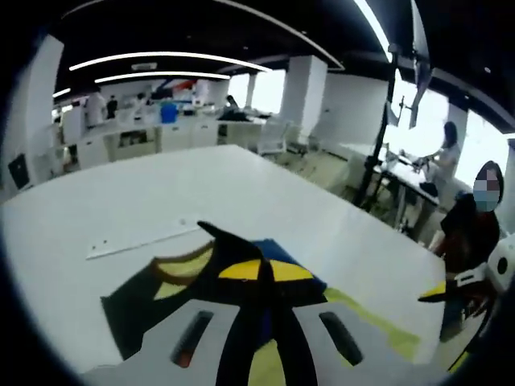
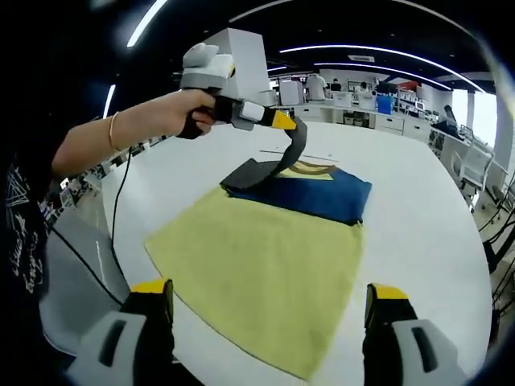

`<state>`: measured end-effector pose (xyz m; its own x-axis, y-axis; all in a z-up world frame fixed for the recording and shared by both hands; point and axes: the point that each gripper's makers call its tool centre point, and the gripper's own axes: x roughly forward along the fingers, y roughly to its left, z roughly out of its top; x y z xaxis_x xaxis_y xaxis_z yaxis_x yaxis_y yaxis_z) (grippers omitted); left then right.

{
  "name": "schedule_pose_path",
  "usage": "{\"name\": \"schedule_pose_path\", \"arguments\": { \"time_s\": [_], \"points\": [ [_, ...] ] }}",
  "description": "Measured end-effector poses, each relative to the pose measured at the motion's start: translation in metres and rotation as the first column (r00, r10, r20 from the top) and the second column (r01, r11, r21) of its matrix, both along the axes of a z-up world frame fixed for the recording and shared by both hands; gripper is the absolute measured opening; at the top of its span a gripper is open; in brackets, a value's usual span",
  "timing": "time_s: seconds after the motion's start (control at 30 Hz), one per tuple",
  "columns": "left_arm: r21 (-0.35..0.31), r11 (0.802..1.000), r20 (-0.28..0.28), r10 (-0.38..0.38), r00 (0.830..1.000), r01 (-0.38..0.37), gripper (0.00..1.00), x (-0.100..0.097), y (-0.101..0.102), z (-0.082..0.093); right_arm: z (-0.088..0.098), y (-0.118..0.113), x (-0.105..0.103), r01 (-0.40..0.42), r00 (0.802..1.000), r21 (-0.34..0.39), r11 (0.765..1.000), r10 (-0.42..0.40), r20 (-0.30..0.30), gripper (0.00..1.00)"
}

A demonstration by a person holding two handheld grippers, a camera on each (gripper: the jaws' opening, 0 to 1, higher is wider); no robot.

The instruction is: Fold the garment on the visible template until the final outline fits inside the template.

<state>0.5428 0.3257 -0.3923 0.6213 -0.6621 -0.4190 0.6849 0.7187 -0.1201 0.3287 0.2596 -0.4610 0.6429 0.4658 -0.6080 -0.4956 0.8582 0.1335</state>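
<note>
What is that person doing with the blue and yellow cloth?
A person is folding a garment on a white table using two hand-held grippers. The left gripper is shut on the garment's dark sleeve and lifts it above the blue part. The right gripper is open, above the yellow part. The fold isn't finished.

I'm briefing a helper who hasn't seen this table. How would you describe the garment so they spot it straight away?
Start at the big white table. On it lies a yellow template sheet, and across its far edge sits the garment: dark navy with a yellow-and-brown collar. Unlike the plain sheet, one dark corner is lifted off the table, pinched in the left hand-held gripper.
</note>
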Motion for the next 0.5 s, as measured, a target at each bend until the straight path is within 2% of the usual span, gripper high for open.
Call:
{"name": "schedule_pose_path", "arguments": {
  "time_s": [0.33, 0.5],
  "points": [
    [-0.016, 0.998, -0.021, -0.064, 0.998, 0.064, 0.00, -0.014, -0.025, -0.010, -0.003, 0.000, -0.003, 0.009, 1.000, 0.006, 1.000, -0.009, -0.008, 1.00],
    [0.002, 0.994, -0.034, -0.110, 0.993, 0.110, 0.00, -0.023, -0.038, -0.026, -0.006, -0.002, -0.002, 0.012, 1.000, 0.009, 1.000, -0.012, -0.012, 1.00]
  ]
}}
